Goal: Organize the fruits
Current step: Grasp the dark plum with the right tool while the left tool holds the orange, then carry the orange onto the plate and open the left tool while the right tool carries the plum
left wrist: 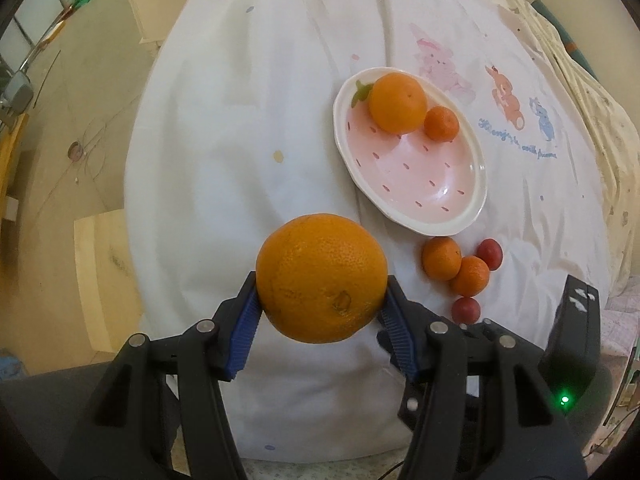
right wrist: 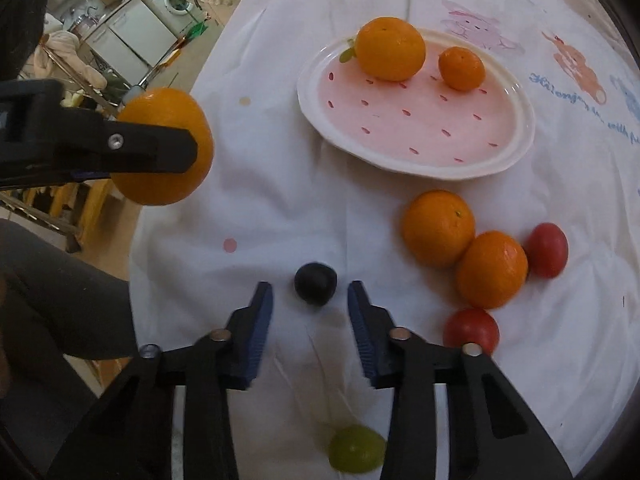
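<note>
Left wrist view showed your left gripper (left wrist: 322, 304) clamping the big orange (left wrist: 322, 278); your right gripper (right wrist: 310, 300), pads apart, straddled the dark grape (right wrist: 315, 283). Next needed: closing gently.

Fruit around my pink plate

I hold one big orange (left wrist: 322, 278) up in the air, on the near left side of the pink oval plate (right wrist: 516, 148), which has small red marks and a white rim. On the plate's far end sit a big orange (right wrist: 390, 49) and a small orange (right wrist: 461, 68), close together. Just below the plate's near rim, two small oranges (right wrist: 438, 227) (right wrist: 492, 269) touch each other on the white cloth, with a red fruit (right wrist: 547, 250) right beside them and another red fruit (right wrist: 471, 328) a bit nearer. A small dark round fruit (right wrist: 315, 283) lies nearer still, left of those. A green fruit (right wrist: 357, 453) lies farthest from the plate.
</note>
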`<state>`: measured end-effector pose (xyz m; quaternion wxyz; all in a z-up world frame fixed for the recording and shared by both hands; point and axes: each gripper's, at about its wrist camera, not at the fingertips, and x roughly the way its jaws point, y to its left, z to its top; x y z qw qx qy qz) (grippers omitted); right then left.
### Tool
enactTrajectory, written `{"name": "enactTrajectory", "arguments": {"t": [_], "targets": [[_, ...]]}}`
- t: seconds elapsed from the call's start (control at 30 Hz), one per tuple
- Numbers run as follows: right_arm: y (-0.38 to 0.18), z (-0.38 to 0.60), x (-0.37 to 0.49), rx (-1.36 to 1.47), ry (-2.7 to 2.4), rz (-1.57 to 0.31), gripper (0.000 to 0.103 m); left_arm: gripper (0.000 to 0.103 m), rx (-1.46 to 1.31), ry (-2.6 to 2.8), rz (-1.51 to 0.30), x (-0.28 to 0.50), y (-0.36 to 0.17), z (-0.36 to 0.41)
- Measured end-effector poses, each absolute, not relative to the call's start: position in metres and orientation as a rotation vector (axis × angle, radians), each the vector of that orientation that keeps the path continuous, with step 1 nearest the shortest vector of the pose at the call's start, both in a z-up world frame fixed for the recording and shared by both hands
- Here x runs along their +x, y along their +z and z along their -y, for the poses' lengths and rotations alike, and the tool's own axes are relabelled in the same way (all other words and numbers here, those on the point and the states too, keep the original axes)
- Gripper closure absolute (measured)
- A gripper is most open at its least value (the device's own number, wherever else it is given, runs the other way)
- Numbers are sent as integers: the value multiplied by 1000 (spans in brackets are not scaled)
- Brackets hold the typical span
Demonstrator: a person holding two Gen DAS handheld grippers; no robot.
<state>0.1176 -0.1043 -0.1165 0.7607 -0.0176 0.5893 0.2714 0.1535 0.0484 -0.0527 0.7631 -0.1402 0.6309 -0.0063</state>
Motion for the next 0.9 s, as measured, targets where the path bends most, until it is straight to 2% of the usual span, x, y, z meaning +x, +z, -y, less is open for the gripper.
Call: {"name": "enactTrajectory", "arguments": {"t": [0.13, 0.2, 0.9], "targets": [[-124, 101, 126, -24, 593, -1300, 71, 49, -318, -2, -1375, 155, -55, -52], [-128, 100, 128, -31, 584, -1308, 78, 48, -314, 7, -1376, 156, -56, -53], [-63, 162, 135, 88, 565, -1196, 78, 49, -216, 7, -1337, 161, -51, -22]]}}
